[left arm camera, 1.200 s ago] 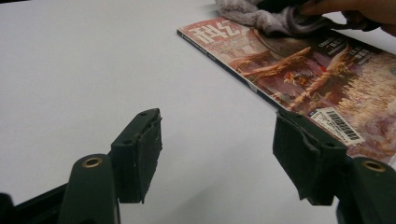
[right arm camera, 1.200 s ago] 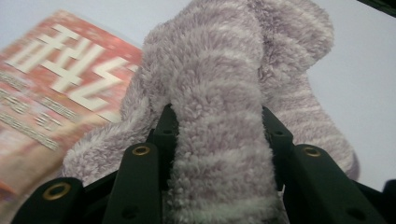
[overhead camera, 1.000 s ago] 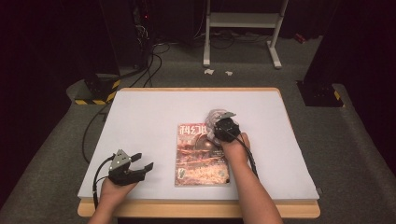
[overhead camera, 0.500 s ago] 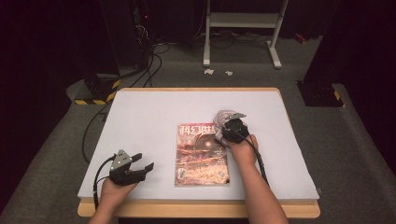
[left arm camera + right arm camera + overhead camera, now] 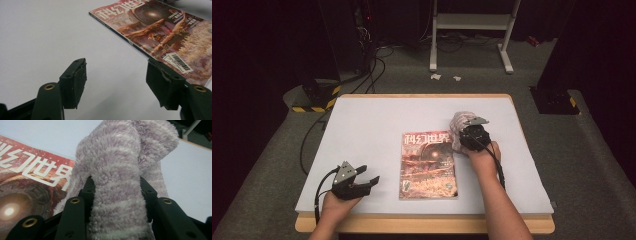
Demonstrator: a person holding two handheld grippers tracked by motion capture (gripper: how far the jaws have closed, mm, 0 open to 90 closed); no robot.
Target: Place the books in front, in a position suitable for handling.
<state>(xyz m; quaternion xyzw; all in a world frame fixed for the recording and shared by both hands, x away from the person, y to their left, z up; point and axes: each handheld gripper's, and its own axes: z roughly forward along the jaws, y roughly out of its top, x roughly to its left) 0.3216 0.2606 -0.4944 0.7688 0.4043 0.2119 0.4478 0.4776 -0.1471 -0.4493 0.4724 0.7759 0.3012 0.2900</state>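
Observation:
A magazine [image 5: 428,164] with a red-brown cover and white characters lies flat at the middle of the white table cover [image 5: 377,125]. A fluffy pale-purple striped cloth [image 5: 458,122] sits just off the magazine's top right corner. My right gripper [image 5: 464,136] is shut on the cloth [image 5: 117,182], which bulges up between the two black jaws. My left gripper [image 5: 371,183] rests at the front left, open, with nothing between its fingers [image 5: 75,80]. The magazine [image 5: 160,32] lies ahead and to the right of it.
The table's wooden front edge [image 5: 422,224] runs along the bottom. Beyond the table are a grey floor, black cables [image 5: 367,65], a white metal stand [image 5: 472,30] and a yellow-black striped base [image 5: 312,102].
My right gripper has drifted right and slightly back with the fluffy cloth, off the magazine's top corner. The left gripper has stayed put.

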